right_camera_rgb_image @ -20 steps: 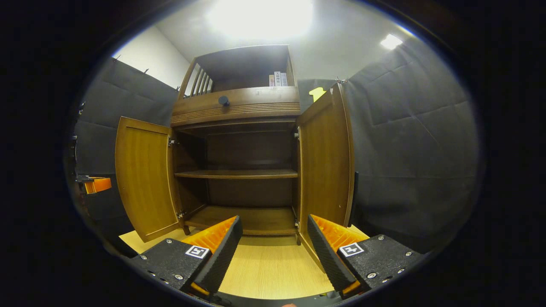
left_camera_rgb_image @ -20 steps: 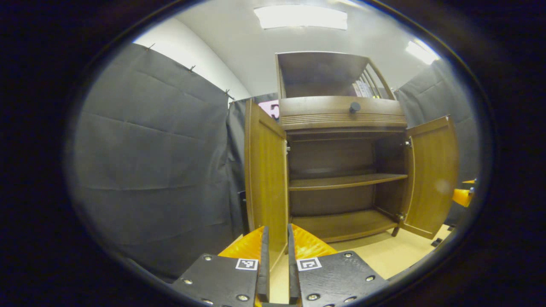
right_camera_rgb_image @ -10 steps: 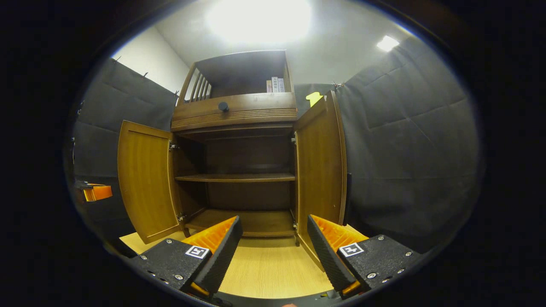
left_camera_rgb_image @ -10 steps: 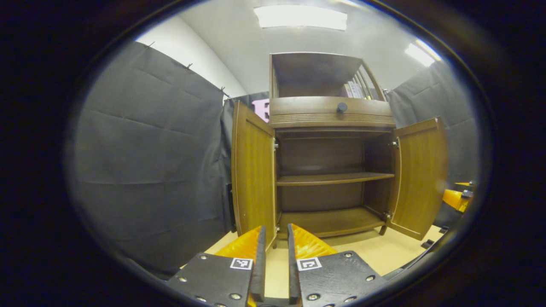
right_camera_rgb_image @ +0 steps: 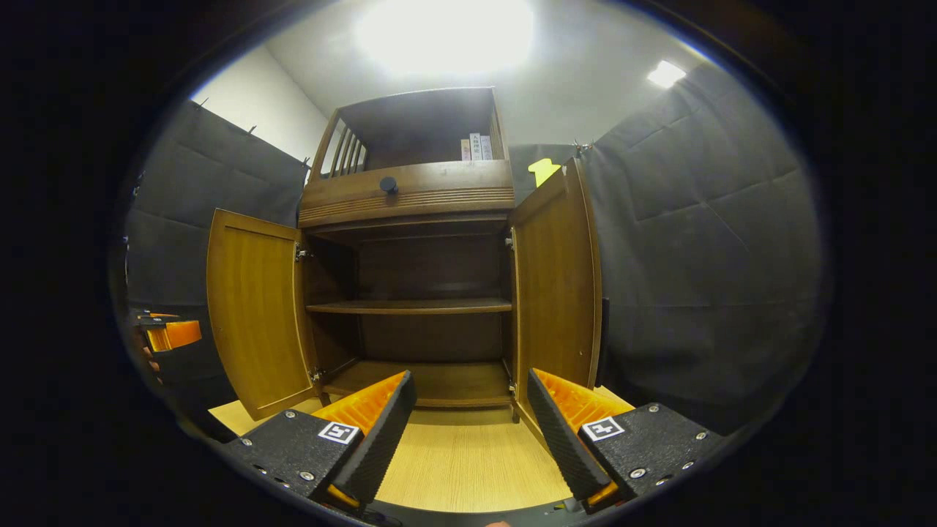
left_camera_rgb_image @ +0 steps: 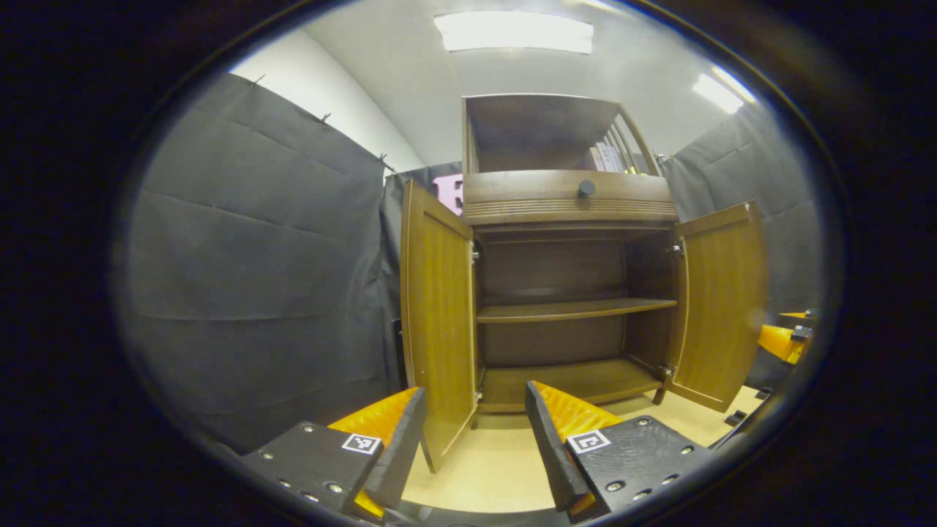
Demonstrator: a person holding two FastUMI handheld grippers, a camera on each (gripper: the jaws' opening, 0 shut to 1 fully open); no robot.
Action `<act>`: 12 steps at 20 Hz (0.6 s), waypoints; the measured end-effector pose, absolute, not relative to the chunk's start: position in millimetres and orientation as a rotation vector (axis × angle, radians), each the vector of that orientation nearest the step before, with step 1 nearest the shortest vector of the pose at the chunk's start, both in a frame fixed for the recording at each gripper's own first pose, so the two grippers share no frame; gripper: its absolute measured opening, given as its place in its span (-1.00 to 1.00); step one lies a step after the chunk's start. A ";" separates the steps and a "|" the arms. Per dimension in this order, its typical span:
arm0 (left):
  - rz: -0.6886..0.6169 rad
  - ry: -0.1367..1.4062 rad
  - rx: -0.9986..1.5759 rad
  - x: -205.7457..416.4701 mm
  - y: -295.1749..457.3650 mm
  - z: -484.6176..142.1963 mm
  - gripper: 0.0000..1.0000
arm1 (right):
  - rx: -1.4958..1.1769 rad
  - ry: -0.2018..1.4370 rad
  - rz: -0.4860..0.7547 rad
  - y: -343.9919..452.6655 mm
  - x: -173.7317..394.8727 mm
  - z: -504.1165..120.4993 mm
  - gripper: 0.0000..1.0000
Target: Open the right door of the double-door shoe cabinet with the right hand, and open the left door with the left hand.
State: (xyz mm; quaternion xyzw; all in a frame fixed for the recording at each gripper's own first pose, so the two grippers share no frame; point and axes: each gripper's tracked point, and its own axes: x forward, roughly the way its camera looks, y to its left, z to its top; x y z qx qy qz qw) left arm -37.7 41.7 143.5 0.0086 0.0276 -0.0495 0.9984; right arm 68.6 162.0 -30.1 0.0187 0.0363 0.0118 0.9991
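The brown wooden shoe cabinet (left_camera_rgb_image: 571,208) (right_camera_rgb_image: 410,194) stands with both doors swung out. In the left gripper view, the left door (left_camera_rgb_image: 437,315) faces me edge-on and the right door (left_camera_rgb_image: 721,300) hangs wide. My left gripper (left_camera_rgb_image: 472,443) is open low in front of the left door. That door's lower corner shows in the gap, and neither finger presses on it. In the right gripper view, my right gripper (right_camera_rgb_image: 472,432) is open, holding nothing, just before the right door (right_camera_rgb_image: 556,293). The left door (right_camera_rgb_image: 256,311) stands out at the left.
Inside the cabinet are a bare middle shelf (right_camera_rgb_image: 410,307) and a bottom board (left_camera_rgb_image: 571,380). A drawer with a dark knob (left_camera_rgb_image: 585,189) sits above, with books in the top compartment. Pale wood floor (right_camera_rgb_image: 468,468) lies in front. Black cloth walls close in on both sides.
My left gripper's fingers, nearly closed at the left door's edge earlier, have spread wide and drawn back slightly. The right gripper stays open and has hardly moved.
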 end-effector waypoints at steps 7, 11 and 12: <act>-0.096 0.040 0.027 -34.3 54.1 155.2 0.99 | 0.041 0.065 0.016 158.7 71.6 -25.7 0.89; -0.090 0.027 0.038 -28.3 62.6 163.0 0.99 | 0.039 0.061 0.013 158.0 76.3 -24.0 0.89; -0.090 0.025 0.041 -26.1 63.7 164.6 0.99 | 0.038 0.059 0.012 158.1 77.2 -23.5 0.89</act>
